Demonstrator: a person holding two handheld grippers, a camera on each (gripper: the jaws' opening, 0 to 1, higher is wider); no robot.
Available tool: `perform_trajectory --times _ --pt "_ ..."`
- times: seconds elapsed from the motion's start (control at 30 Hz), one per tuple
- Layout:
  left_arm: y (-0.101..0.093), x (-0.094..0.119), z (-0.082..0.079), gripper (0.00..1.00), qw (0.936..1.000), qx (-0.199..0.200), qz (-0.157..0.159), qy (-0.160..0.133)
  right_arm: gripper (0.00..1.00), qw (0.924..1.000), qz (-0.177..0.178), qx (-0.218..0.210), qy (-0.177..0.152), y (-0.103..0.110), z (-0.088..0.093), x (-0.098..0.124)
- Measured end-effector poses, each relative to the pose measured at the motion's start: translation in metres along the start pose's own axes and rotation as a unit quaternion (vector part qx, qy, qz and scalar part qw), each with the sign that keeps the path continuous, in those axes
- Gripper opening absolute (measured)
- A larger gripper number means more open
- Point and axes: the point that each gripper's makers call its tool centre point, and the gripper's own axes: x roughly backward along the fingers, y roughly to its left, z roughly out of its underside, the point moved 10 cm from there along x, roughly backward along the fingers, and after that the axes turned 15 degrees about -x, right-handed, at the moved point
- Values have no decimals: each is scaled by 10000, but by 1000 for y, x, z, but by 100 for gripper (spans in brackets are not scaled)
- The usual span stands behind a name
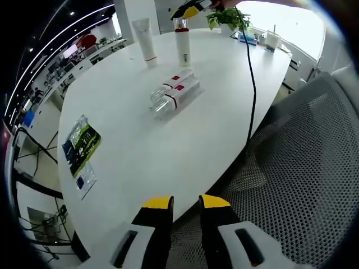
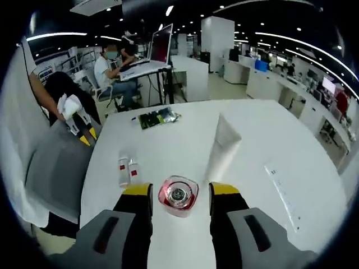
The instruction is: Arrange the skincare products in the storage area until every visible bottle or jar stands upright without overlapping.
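A clear bottle with a pink-red collar (image 1: 183, 43) stands upright at the far side of the white table (image 1: 140, 151). My right gripper (image 2: 179, 191) is open with its jaws on either side of the bottle's cap (image 2: 178, 195), a small gap on each side; it also appears as the right gripper (image 1: 189, 10). A white tube (image 1: 146, 38) (image 2: 222, 147) stands upright beside that bottle. Two bottles with red labels (image 1: 175, 92) (image 2: 128, 170) lie flat side by side mid-table. My left gripper (image 1: 186, 203) hangs open over the table's near edge, holding nothing, and shows as the left gripper (image 2: 87, 136).
A green and black sachet (image 1: 82, 147) (image 2: 159, 117) lies flat near one table edge. A black cable (image 1: 252, 84) runs across the table from a potted plant (image 1: 227, 17). A grey mesh chair (image 1: 314, 162) stands close by. A person (image 2: 109, 70) sits at a laptop desk behind.
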Motion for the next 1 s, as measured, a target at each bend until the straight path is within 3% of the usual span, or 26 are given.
perform_trajectory --times 0.03,0.13,0.2,0.37,0.73,1.0 --pt "0 0 0 19 10000 3 0 1 36 10000 -40 66 63 0 -2 0" --pt "0 0 0 19 10000 9 2 21 36 9962 -61 513 697 -4 -7 -2" --pt "0 0 0 19 10000 10 -1 24 37 9943 -254 573 864 -4 -9 -5" --pt "1 1 0 19 10000 9 -23 27 36 9856 -365 892 1388 -7 -9 -11" --pt "1 1 0 19 10000 19 -38 38 28 9868 -365 768 1376 -14 -9 -12" --pt "1 1 0 19 10000 15 -42 38 27 9939 17 -19 1104 -10 -5 -11"
